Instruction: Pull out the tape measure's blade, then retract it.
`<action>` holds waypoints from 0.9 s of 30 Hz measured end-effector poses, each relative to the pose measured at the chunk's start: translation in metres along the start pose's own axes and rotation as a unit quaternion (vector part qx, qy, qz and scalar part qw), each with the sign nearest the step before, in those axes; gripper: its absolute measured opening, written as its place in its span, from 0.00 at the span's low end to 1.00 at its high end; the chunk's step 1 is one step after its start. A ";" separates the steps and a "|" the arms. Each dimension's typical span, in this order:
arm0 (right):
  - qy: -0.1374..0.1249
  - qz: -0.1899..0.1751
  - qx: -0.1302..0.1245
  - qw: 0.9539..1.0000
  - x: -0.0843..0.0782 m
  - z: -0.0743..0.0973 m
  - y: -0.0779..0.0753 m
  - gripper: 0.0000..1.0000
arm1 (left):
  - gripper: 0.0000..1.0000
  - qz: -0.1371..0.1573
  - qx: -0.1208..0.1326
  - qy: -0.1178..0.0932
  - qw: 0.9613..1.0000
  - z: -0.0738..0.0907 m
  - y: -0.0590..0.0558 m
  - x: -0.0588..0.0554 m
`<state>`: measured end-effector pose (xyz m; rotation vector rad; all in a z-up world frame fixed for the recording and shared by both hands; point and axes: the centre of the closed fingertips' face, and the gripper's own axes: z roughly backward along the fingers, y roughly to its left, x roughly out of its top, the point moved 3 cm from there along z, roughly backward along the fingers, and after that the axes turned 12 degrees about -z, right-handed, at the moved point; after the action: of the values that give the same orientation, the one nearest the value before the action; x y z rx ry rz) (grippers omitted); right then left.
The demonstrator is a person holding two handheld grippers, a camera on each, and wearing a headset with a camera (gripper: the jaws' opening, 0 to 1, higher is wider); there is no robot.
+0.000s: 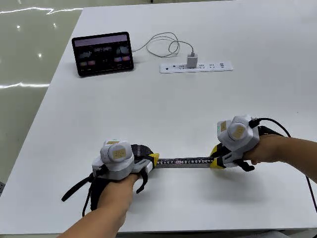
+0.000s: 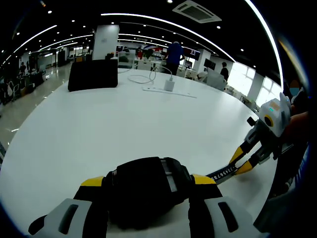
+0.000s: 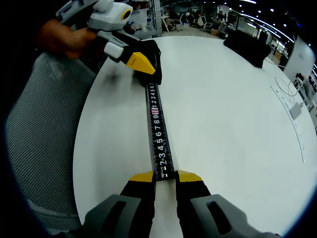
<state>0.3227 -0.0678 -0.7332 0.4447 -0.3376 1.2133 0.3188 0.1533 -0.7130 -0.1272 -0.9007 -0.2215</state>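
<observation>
A black tape measure case (image 2: pixel 148 191) sits clamped between the yellow-tipped jaws of my left gripper (image 2: pixel 148 181), low on the white table (image 1: pixel 198 109). In the head view the same case (image 1: pixel 142 151) shows beside the left gripper (image 1: pixel 151 161). From it a dark numbered blade (image 1: pixel 184 161) runs flat along the table to my right gripper (image 1: pixel 215 161). In the right gripper view the blade (image 3: pixel 157 134) ends between the jaws of the right gripper (image 3: pixel 165 175), which is shut on the blade's tip. The far case (image 3: pixel 151 62) and left gripper show at the top.
A dark tablet (image 1: pixel 103 53) stands at the back left of the table. A white power strip (image 1: pixel 196 66) with a charger and looped cable (image 1: pixel 163 44) lies behind the middle. A grey mesh chair back (image 3: pixel 44 139) is beside the near table edge.
</observation>
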 end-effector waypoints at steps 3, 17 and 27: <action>-0.002 0.000 0.001 1.000 0.001 -0.001 0.000 0.11 | 0.62 0.000 0.000 0.000 1.000 0.000 0.000 0.000; -0.005 0.016 0.004 1.000 0.008 -0.007 0.004 0.11 | 0.62 0.000 -0.001 -0.001 1.000 0.000 -0.001 0.000; -0.013 0.005 0.005 1.000 0.014 -0.012 0.005 0.11 | 0.62 0.000 -0.001 0.000 1.000 0.000 0.000 0.000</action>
<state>0.3220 -0.0490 -0.7360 0.4685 -0.3572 1.2198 0.3188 0.1534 -0.7129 -0.1295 -0.9006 -0.2225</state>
